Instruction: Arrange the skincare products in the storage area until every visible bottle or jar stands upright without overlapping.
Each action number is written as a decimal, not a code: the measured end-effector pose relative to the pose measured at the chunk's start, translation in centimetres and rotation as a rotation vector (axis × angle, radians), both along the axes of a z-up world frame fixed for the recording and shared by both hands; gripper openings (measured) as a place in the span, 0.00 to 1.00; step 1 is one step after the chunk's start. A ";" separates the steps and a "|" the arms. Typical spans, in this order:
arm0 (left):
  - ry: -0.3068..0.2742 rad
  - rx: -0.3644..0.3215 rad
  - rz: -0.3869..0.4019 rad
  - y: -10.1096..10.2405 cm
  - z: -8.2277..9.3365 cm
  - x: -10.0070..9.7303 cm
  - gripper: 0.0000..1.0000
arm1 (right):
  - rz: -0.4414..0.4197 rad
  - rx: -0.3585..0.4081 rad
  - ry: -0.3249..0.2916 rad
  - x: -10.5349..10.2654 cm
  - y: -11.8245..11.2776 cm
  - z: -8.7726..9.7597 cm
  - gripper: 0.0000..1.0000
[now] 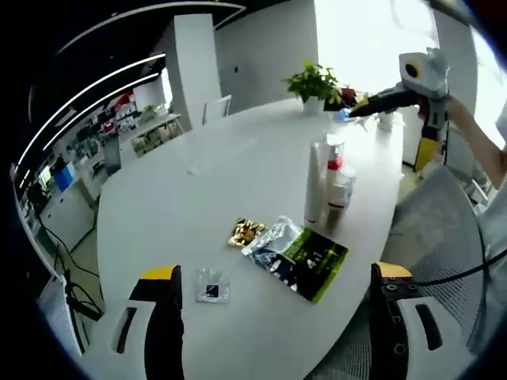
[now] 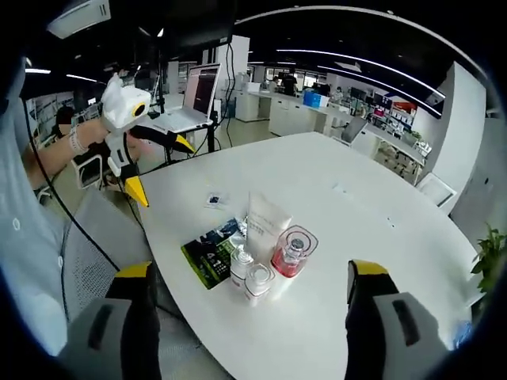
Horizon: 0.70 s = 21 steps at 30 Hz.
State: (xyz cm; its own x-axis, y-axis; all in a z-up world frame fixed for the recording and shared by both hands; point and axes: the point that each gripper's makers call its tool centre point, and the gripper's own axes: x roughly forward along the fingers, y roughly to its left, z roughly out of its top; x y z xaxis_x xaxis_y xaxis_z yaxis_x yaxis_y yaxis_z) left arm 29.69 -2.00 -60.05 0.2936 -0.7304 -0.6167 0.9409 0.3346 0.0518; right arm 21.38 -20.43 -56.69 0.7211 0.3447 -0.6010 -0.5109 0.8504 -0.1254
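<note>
Holding both claws wide open and empty, we hover over the white surface (image 1: 198, 206). In the left gripper view our left claw (image 1: 273, 317) sits above the near edge, jaws far apart, nothing between them. Just ahead lie a small clear sachet (image 1: 212, 285), a gold packet (image 1: 246, 232) and a green-and-silver pouch (image 1: 297, 253), all flat. Beyond the pouch stands the skincare cluster: tall white tube (image 1: 315, 184), a red-capped bottle (image 1: 334, 162) and small white jars (image 1: 341, 190), upright and close together, some touching. Farther back, a potted plant (image 1: 314, 83) at the far edge; the right claw comes in from the right near it, held by a hand. In the right gripper view our right claw (image 2: 249, 317) is also spread wide, holding nothing. The cluster sits just ahead between the jaws: white tube (image 2: 265, 218), pink bottle (image 2: 291, 253), two small white jars (image 2: 249, 273), upright, packed tight. The pouch (image 2: 210, 249) lies flat beside them, the sachet (image 2: 213, 199) a little apart. The left claw shows at upper left, off the surface edge; we cannot tell its opening from there.
</note>
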 end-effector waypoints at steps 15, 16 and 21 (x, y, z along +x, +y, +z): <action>0.012 0.009 -0.015 0.3 -0.4 0.7 0.97 | -0.023 -0.015 0.023 0.4 -0.9 -1.6 1.00; 0.014 0.010 -0.021 0.0 -0.5 0.8 0.97 | -0.027 -0.015 0.027 0.3 -0.9 -1.7 1.00; 0.042 0.008 -0.053 -1.4 -1.2 1.0 0.97 | -0.030 -0.008 0.041 -0.1 -0.9 -2.3 1.00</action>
State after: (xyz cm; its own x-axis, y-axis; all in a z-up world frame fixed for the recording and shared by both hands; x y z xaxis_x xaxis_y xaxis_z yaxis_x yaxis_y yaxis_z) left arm 30.71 -3.39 -61.28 0.2285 -0.7392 -0.6336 0.9587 0.2841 0.0144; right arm 21.30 -21.32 -59.00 0.7058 0.3182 -0.6329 -0.4901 0.8645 -0.1119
